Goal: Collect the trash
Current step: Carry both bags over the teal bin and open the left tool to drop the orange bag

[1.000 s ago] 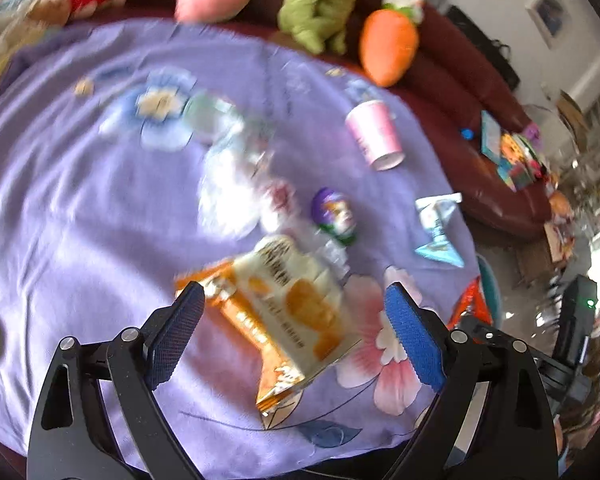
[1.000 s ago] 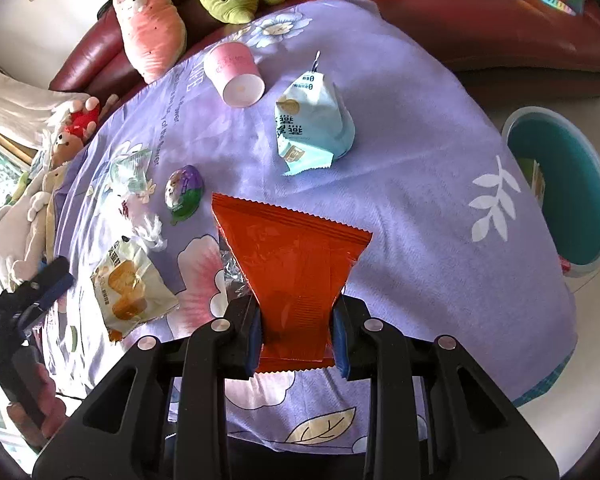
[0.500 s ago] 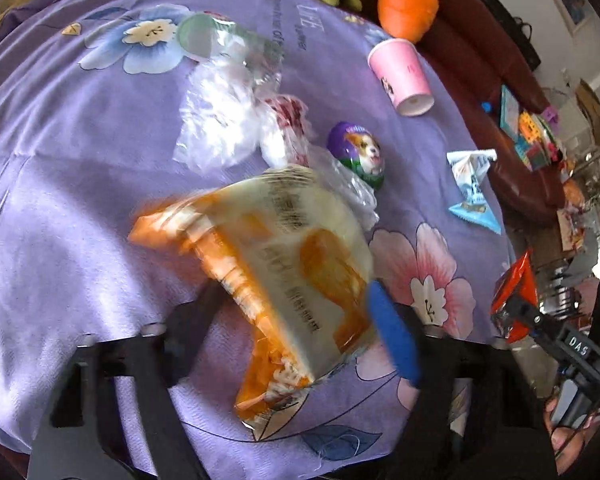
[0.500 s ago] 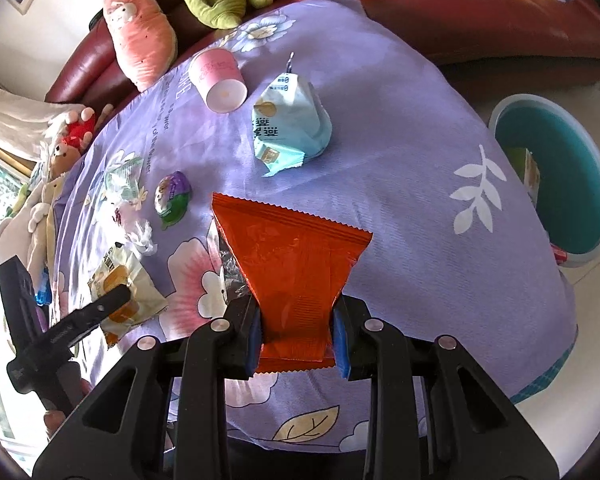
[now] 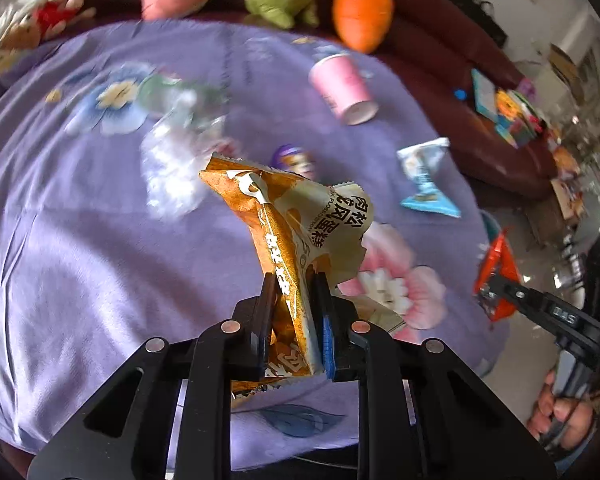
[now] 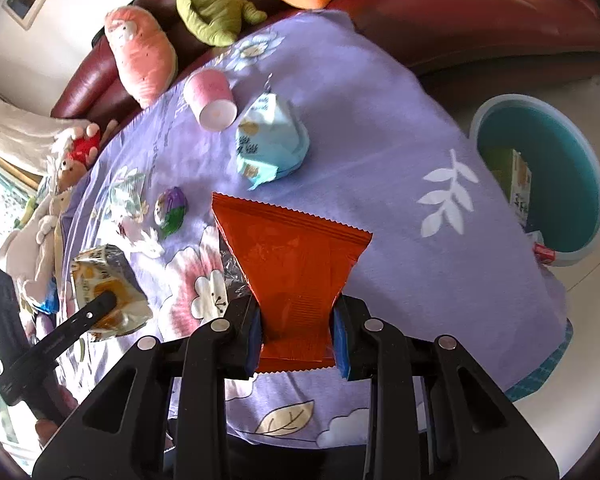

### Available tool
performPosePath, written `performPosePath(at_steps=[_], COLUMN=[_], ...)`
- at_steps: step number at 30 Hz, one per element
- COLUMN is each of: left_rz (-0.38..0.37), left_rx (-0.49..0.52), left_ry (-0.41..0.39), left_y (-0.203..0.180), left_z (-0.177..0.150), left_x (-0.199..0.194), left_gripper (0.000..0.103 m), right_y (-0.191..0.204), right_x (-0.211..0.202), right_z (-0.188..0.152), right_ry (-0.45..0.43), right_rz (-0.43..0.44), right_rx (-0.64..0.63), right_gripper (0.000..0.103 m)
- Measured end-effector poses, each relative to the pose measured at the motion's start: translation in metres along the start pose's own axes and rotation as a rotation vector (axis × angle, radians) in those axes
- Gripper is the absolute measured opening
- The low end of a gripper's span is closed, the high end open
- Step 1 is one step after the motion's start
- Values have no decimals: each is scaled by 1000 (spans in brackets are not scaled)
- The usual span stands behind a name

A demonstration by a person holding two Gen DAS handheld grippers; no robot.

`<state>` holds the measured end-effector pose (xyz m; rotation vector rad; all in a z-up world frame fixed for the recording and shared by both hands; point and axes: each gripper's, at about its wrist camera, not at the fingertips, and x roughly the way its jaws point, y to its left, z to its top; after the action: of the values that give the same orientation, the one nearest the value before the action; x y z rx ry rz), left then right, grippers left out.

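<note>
Two claws are each clamped on a crinkled foil wrapper above the bench (image 6: 380, 120), which is draped in a purple floral cloth. The left claw (image 5: 294, 312), its jaws having just been closing, now pinches an orange-and-cream snack wrapper (image 5: 288, 224) between its pads; the pack bears white Chinese characters and a small line of Latin lettering that appears to read "FLOSS", though blur leaves this uncertain. The right claw (image 6: 298, 332) grips a plain red-orange wrapper (image 6: 292, 264) with serrated edges by its lower end; no print is legible on the face shown.

On the cloth lie a pink paper cup (image 6: 212, 98) on its side, a puffed pale-blue packet (image 6: 270, 140) with small unreadable print just beside it, a glossy purple egg-shaped wrapper (image 6: 172, 212), and clear crumpled plastic film (image 5: 172, 168). A round teal bin (image 6: 540, 176) stands on the floor past the bench's edge, with a printed carton inside. Plush toys rest on the maroon leather sofa (image 6: 460, 12) behind.
</note>
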<state>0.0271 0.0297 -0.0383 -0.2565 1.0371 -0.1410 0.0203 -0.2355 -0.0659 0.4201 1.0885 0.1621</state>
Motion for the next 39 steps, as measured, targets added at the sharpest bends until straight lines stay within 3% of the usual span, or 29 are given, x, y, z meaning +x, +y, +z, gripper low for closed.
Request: performPosePath(at_steps=[12,23,32,39], left_rz=[-92,-162,-186,-182], left_rx=[225,427,528,589], left_ry=[14,56,131,178], left_y=[-112,-240,-322,-363], left_z=[24,38,37,31], left_x=[12,56,113,157], left_gripper=[20,20,20,21], right_y=[-63,-176,-244,-272], right_x=[-50,-111,-116,-104], right_z=[15,28,35,43], right_ry=[-139,-319,-333,-318], right_rz=[19,-43,-61,-73], right_rx=[120,319,427,465], right_gripper=[27,27,27,27])
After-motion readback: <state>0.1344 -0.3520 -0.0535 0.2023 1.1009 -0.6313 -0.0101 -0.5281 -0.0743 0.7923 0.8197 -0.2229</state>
